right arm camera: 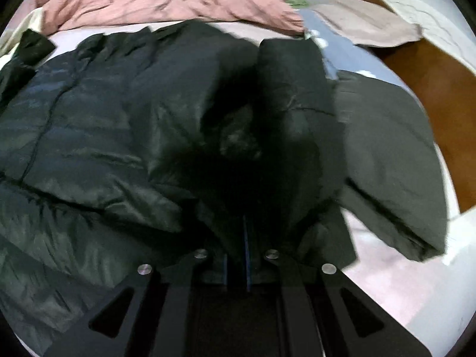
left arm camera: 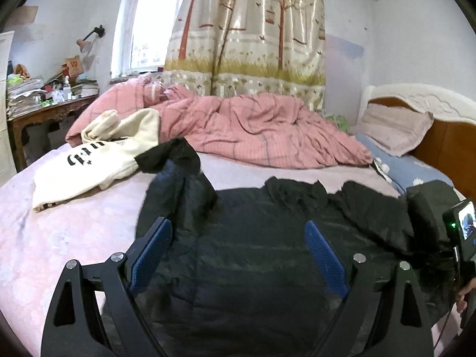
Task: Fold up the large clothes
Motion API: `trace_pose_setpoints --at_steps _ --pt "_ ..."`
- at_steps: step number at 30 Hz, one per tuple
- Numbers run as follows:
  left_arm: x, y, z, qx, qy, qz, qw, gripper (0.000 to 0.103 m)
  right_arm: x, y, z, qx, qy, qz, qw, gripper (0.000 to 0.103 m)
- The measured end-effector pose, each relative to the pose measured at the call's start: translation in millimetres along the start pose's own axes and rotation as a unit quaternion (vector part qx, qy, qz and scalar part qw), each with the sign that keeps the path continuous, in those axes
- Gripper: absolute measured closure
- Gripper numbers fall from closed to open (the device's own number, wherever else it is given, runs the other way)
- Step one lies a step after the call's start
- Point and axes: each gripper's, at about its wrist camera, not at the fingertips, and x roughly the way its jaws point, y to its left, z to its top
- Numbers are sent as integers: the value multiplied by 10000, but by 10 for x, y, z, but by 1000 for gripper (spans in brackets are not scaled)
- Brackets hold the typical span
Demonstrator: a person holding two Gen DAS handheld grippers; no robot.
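Left gripper [left arm camera: 238, 255] gapes wide above black jacket [left arm camera: 253, 267], gripping nothing; right gripper [right arm camera: 247, 250] pinches jacket fabric (jaws nearly closed).

Left hand-held gripper [left arm camera: 238, 255]: black linkage arms joined by round silver pins, with ribbed blue pads [left arm camera: 325, 257] fitted inside. Right hand-held gripper [right arm camera: 242, 255]: identically built (blue pad edges only are seen).

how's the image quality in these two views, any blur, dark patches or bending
Left wrist view: mostly sharp, daylight from the window, fisheye bending the bed edge, slight smear on the black jacket sleeve. Right wrist view: motion blur throughout, the jacket's centre a near-black patch, and the right tongs hard to make out against it.
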Motion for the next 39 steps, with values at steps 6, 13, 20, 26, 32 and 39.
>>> trace_pose_setpoints --at_steps 6,13,20,26,32,39 --pt "-18 242 41 -362 -115 95 9992 12 -641 328 139 -251 -1774 -40 9838 12" --pt "81 392 1 -298 -63 337 9990 13 -190 922 774 -669 -1740 447 9815 12" --pt "206 573 -68 -543 142 281 9980 13 530 893 960 132 -704 378 9967 42" --pt "285 595 -100 -644 289 178 9973 14 405 875 864 49 -959 1329 9865 95" --pt "270 507 -101 -438 248 365 9981 14 -97 1221 661 -571 -1109 3371 9332 95" --pt "379 429 -154 3 408 759 9963 14 -352 1912 232 -1616 -1052 3120 9303 90"
